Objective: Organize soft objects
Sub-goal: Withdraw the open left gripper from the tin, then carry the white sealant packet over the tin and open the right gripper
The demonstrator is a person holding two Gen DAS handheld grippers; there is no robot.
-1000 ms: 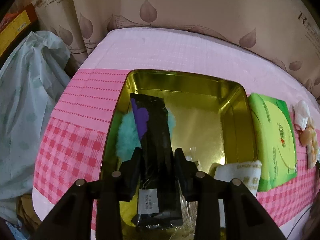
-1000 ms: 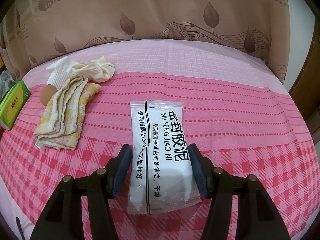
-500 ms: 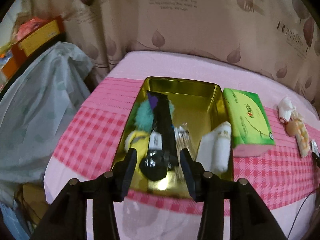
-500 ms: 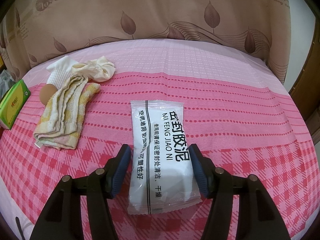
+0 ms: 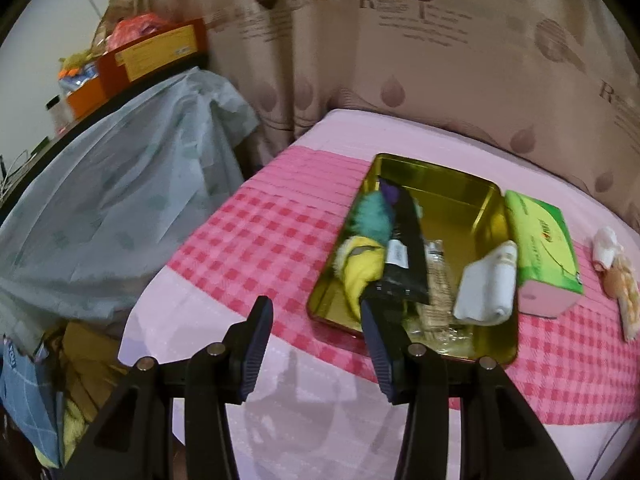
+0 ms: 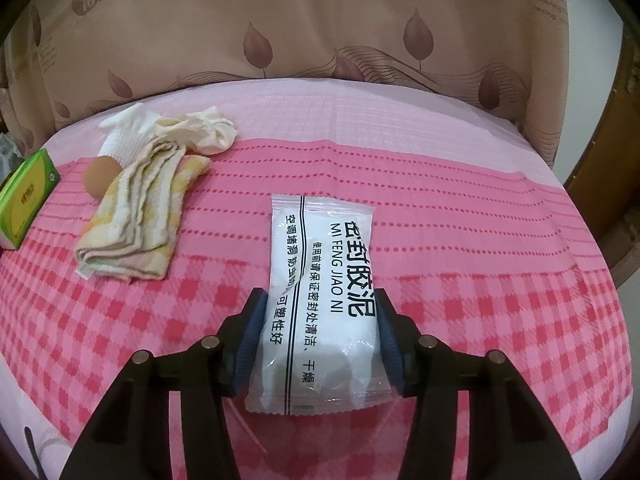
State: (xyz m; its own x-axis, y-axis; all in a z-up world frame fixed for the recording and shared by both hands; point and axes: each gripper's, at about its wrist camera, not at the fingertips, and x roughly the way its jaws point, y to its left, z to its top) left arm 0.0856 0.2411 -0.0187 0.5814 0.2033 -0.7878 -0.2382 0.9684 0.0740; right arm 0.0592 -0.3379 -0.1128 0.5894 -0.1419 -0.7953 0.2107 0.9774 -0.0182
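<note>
Two grippers: the right gripper point(image 6: 318, 340) jaws have just been closing, now pinching the white packet point(image 6: 324, 292), whose long axis runs straight ahead between them. The left gripper point(image 5: 316, 354) is spread, empty, with the gold tin point(image 5: 444, 184) ahead-right.

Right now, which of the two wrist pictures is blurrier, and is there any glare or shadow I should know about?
Left wrist view: softer, curtain lettering smeared; the gold tin reflects light, and the left gripper casts a faint shadow on the pale cloth. Right wrist view: sharp, print on the white packet readable, slight sheen on its wrapper; both bend at the edges.
</note>
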